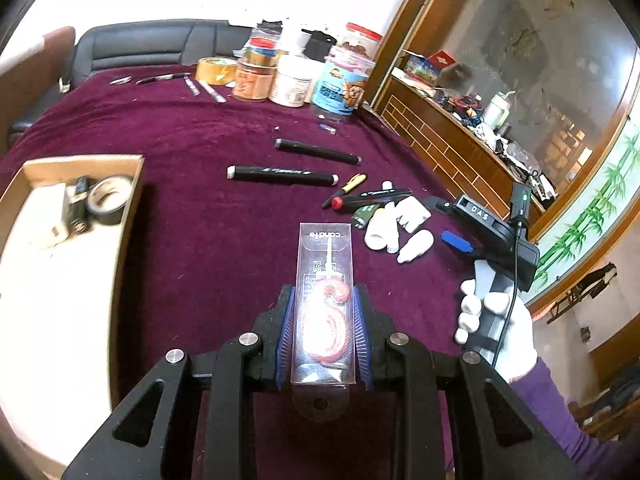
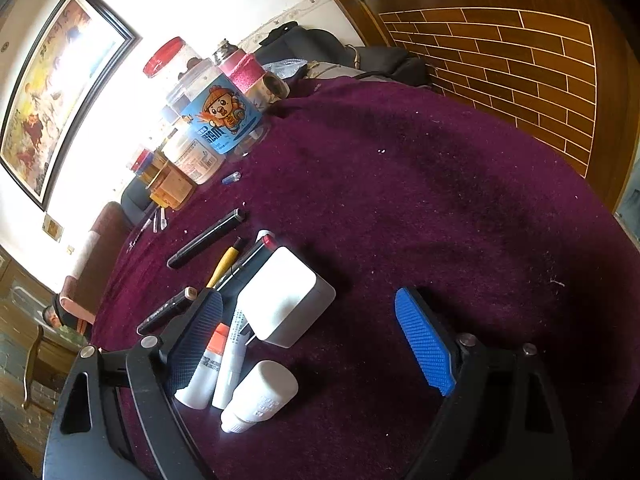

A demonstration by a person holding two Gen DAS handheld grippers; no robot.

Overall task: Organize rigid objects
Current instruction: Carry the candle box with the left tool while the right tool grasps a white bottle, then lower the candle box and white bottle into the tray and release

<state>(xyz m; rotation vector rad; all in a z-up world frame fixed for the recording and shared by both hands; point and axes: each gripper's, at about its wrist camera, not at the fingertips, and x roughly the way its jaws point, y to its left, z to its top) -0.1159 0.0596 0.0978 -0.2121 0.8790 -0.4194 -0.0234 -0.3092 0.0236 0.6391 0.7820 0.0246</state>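
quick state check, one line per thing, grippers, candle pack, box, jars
left gripper: shut on the candle pack
candle pack: held above the cloth
right gripper: open, holding nothing
cardboard box: open, tape roll inside
blue-label jar: upright

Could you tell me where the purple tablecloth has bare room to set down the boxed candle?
Free: the purple tablecloth between the cardboard box and the two black markers; also the stretch before the brick-patterned wooden cabinet. Crowded: the white bottles and the jars.
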